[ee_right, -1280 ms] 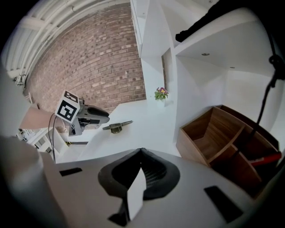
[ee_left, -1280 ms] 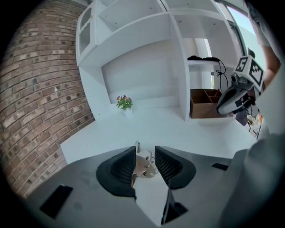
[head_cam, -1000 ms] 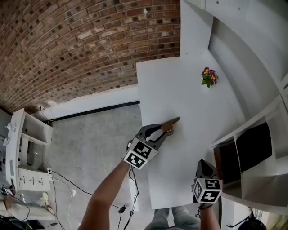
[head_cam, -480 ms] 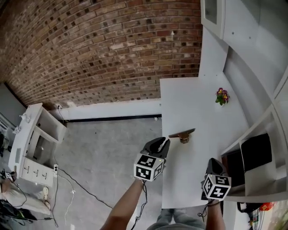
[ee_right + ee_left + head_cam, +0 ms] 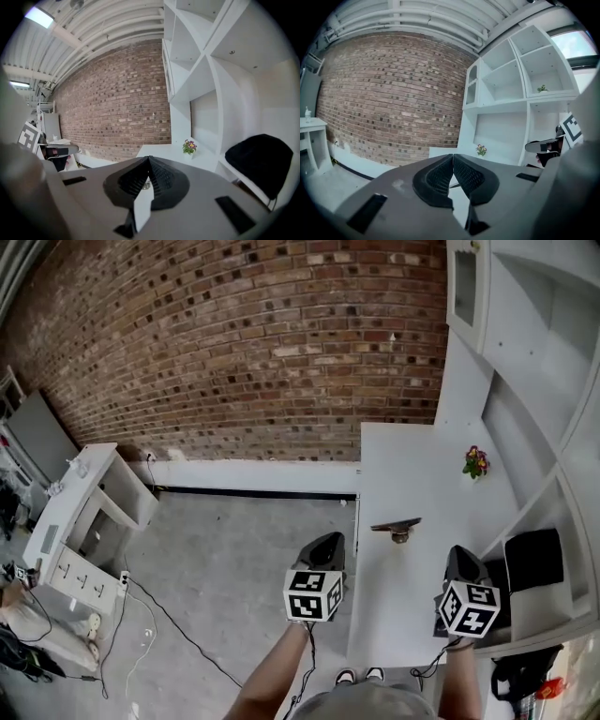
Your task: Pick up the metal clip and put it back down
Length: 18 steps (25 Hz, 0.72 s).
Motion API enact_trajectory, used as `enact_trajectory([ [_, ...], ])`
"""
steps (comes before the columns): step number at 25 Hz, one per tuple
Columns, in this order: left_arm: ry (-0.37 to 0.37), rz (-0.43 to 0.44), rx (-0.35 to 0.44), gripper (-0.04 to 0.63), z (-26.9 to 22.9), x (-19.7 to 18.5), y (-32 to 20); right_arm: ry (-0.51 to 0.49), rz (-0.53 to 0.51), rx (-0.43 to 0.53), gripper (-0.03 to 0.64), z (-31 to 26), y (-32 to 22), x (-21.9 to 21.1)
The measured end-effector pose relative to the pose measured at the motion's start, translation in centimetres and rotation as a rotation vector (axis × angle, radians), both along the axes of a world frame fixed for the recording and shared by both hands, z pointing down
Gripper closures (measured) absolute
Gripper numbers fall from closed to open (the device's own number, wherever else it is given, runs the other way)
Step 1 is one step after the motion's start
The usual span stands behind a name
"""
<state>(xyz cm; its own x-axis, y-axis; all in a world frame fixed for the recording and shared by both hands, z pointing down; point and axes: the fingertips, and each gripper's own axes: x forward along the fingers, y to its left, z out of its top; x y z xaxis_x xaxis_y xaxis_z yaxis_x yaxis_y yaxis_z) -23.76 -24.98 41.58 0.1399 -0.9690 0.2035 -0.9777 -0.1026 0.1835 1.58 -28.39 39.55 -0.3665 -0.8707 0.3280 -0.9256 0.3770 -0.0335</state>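
Left tool (image 5: 328,542), just closed on nothing, has left the metal clip (image 5: 397,525); right tool (image 5: 458,555) closed, empty.

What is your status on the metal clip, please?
Left gripper just closed, empty; right gripper shut, empty. Metal clip lying on the white table, apart from both. Nothing in the way.

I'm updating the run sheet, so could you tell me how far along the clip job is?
Done: the metal clip lies on the white table, free of both tongs. In hand: nothing; the left tongs have just closed empty, and the right tongs are shut empty too. Left: apparently nothing, the put-down looks complete.
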Motion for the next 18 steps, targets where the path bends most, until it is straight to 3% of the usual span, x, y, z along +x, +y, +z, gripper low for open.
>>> enact_trajectory([
  [6,0.091,-0.184,0.041,0.584,-0.7,-2.1,4.3,-0.021,-0.086,0.035,0.615,-1.3,0.8,-1.2],
  [18,0.076,-0.206,0.045,0.583,-1.9,-0.9,5.8,-0.07,-0.054,0.054,0.615,-2.2,2.2,0.9],
])
